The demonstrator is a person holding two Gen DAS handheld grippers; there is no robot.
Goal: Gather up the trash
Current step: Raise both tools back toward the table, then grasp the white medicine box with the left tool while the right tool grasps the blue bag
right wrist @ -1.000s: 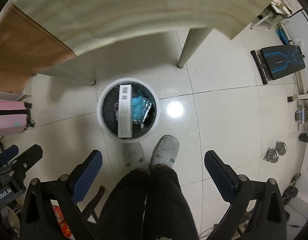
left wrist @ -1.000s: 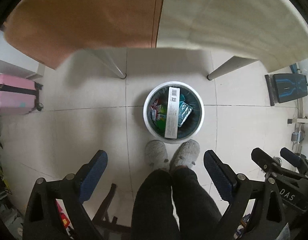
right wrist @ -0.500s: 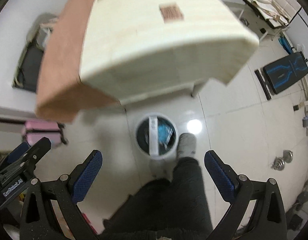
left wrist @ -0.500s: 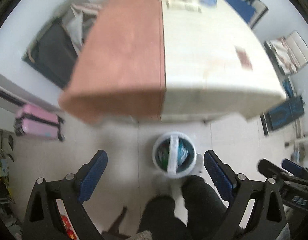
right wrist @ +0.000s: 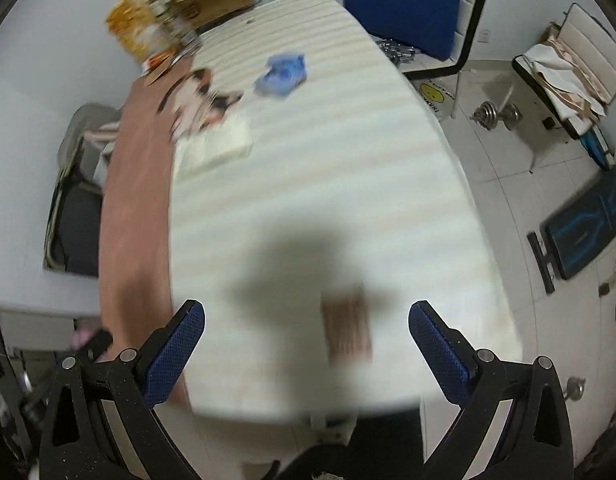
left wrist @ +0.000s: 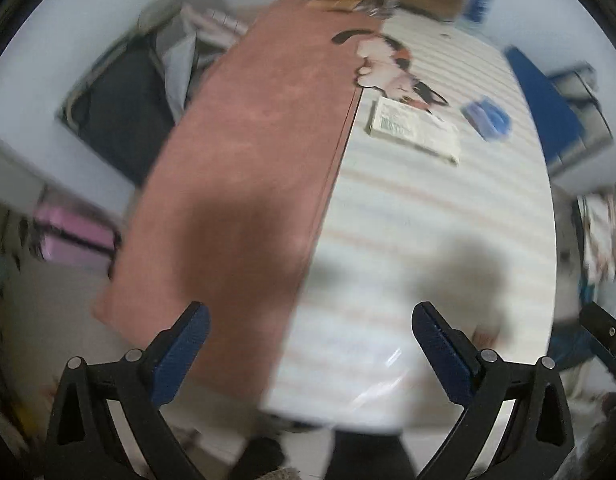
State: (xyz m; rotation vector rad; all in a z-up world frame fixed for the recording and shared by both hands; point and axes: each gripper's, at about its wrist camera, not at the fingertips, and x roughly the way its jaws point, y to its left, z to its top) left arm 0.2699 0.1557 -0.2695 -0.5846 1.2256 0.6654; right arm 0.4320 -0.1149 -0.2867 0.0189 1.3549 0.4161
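Both hand-held grippers hang above the near end of a long table [right wrist: 348,184], each with its blue-padded jaws spread wide and nothing between them. The left gripper [left wrist: 308,340] sits over the seam where a reddish-brown cloth [left wrist: 247,184] meets the pale striped tabletop; the right gripper [right wrist: 305,336] hovers over the pale half, with a small brownish card or wrapper [right wrist: 346,330] lying flat just ahead of it, nearer its right pad.

More trash candidates lie well down the table: a crumpled blue wrapper [right wrist: 283,72], a flat white packet [left wrist: 414,128] and, touching its far edge, a cat-shaped printed piece [left wrist: 392,64]. Boxes and snack bags [right wrist: 179,12] crowd the far end. No bin shows in either view.

Heavy motion blur softens both views, so the exact edges of the brownish piece are hard to read, and what it is cannot be told for sure.

The likely next pick is that nearest piece, and the risks are plain: it lies flat, so pads closing on it could skid over the top or push it off the near edge. A grab made while the gripper is moving fast could land wide. The cat-shaped piece may be no trash at all
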